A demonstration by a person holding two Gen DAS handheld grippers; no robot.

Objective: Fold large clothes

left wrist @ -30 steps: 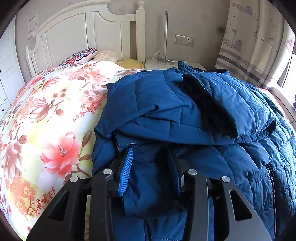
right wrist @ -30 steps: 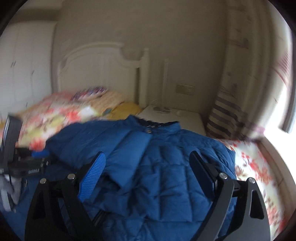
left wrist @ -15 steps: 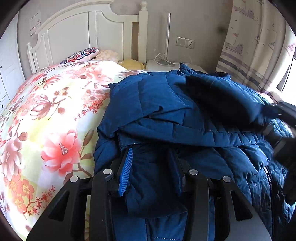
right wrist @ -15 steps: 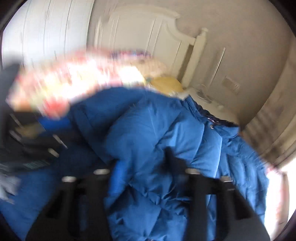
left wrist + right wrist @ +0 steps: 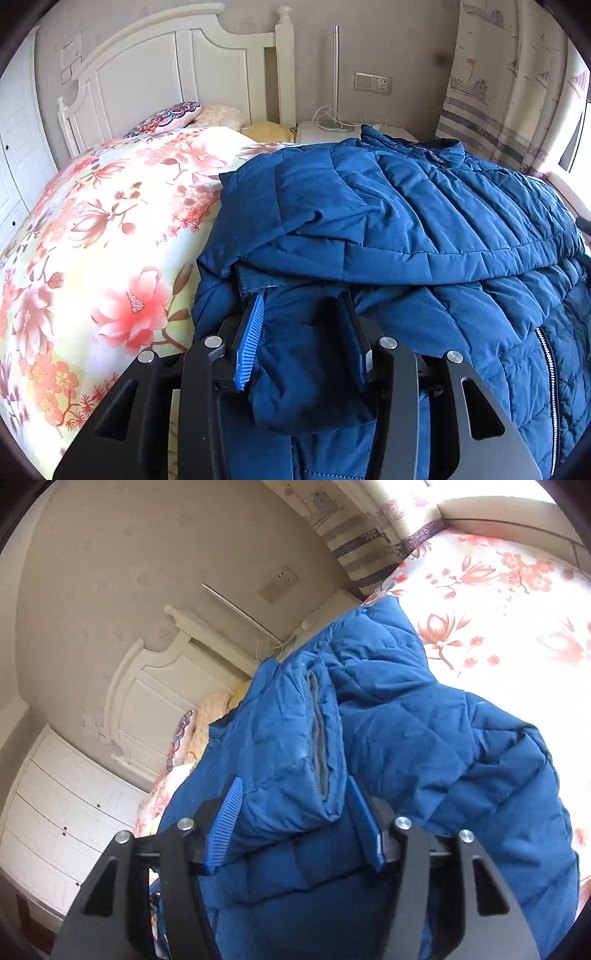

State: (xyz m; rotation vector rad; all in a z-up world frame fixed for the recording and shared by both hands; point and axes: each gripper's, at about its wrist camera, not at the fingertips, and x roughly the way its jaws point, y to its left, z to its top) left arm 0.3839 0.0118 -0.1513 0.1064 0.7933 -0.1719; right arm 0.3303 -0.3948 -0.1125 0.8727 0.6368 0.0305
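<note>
A large blue quilted jacket (image 5: 388, 229) lies on a floral bedspread (image 5: 92, 240), its upper part folded over the lower. My left gripper (image 5: 301, 310) is shut on a thick fold of the jacket at its near left edge. In the right wrist view the same jacket (image 5: 424, 746) hangs lifted, and my right gripper (image 5: 291, 797) is shut on a thick edge of it with a grey lining strip (image 5: 319, 731) showing between the fingers. The camera there is tilted steeply.
A white headboard (image 5: 166, 74) and pillows (image 5: 173, 114) stand at the far end. A white nightstand (image 5: 332, 129) with a lamp pole sits beside the bed, a curtain (image 5: 509, 92) to the right. White cupboards (image 5: 55, 812) line the left wall.
My right gripper closed on the jacket's edge, lifted it and tilted sharply. The jacket's right side now lies spread over the lower part. My left gripper kept its hold and barely moved.
</note>
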